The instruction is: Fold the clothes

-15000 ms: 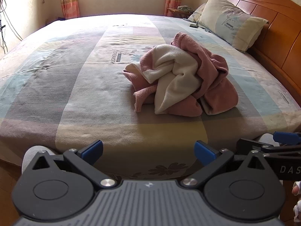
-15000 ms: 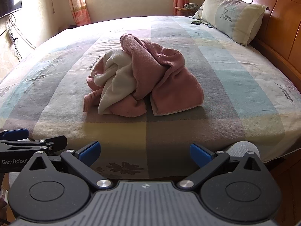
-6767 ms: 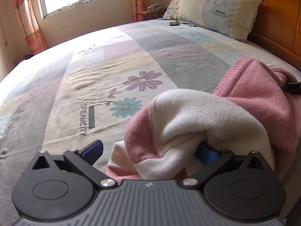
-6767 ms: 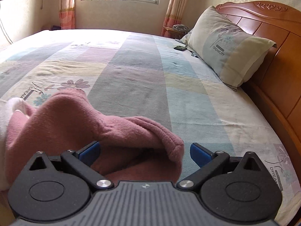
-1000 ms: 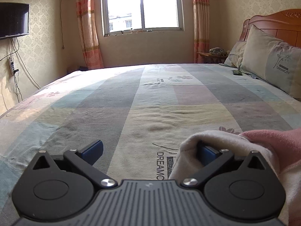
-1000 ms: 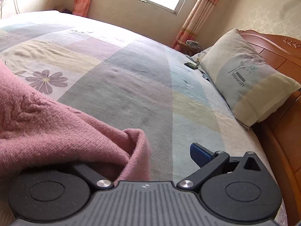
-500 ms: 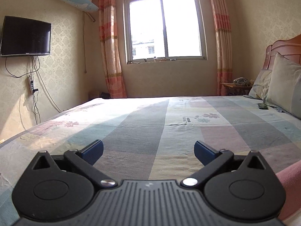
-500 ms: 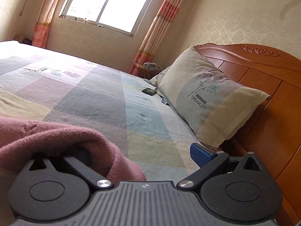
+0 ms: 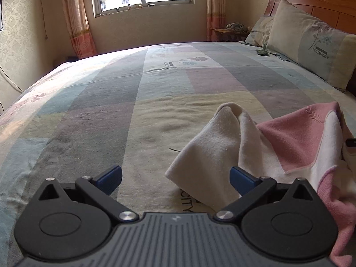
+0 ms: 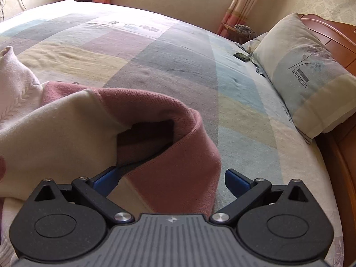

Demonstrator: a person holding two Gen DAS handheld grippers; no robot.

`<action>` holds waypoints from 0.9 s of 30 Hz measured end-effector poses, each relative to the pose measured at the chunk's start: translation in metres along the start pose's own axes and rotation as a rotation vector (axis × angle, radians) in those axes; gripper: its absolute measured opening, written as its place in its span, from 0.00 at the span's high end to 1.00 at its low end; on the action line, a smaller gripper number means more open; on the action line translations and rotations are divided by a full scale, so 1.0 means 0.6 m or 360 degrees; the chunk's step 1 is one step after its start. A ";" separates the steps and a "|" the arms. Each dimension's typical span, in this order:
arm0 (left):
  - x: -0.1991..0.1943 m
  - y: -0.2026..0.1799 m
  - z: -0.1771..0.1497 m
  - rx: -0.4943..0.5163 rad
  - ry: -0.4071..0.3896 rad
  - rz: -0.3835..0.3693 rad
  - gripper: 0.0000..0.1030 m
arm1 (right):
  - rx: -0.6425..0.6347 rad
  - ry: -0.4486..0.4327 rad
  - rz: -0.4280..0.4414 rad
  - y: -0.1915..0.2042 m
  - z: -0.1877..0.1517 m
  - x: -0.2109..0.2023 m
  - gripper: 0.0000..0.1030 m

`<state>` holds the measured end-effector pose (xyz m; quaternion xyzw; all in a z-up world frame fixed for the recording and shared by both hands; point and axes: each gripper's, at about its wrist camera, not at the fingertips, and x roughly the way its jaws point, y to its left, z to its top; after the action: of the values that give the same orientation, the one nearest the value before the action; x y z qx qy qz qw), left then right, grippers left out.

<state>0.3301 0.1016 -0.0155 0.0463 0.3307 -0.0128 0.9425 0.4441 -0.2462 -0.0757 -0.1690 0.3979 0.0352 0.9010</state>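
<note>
While both grippers gape, sweater [image 9: 296,146] lies on bed [image 9: 155,93].

"DREAMCITY" is printed on the pillow [image 9: 320,53] [image 10: 300,82]; the letters "CITY" show on the bedsheet [image 9: 188,202] beside the sweater.

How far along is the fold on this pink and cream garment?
Early. Done: the pink and cream garment lies on the bed, partly opened but bunched. In hand: nothing; left gripper and right gripper are both open, with fabric lying between the right one's fingers. Left: flattening it and every fold.
</note>
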 end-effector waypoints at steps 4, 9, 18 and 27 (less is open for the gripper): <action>-0.042 -0.038 -0.019 0.0066 0.0008 -0.0109 0.01 | 0.0157 0.0142 0.0061 0.007 -0.001 0.024 0.00; -0.068 -0.073 -0.036 0.0106 0.0025 -0.0176 0.01 | 0.0257 0.0310 0.0097 0.029 -0.011 0.055 0.00; -0.112 -0.100 -0.068 0.0020 0.0018 -0.0260 0.01 | 0.0266 0.0381 -0.0059 -0.029 -0.110 -0.005 0.00; -0.133 -0.124 -0.078 -0.0028 0.0019 -0.0301 0.01 | 0.0377 0.0297 -0.0008 -0.019 -0.112 -0.042 0.00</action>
<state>0.2344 0.0313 -0.0080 0.0068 0.3392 -0.0984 0.9355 0.3818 -0.2775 -0.0967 -0.0651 0.4809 -0.0302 0.8738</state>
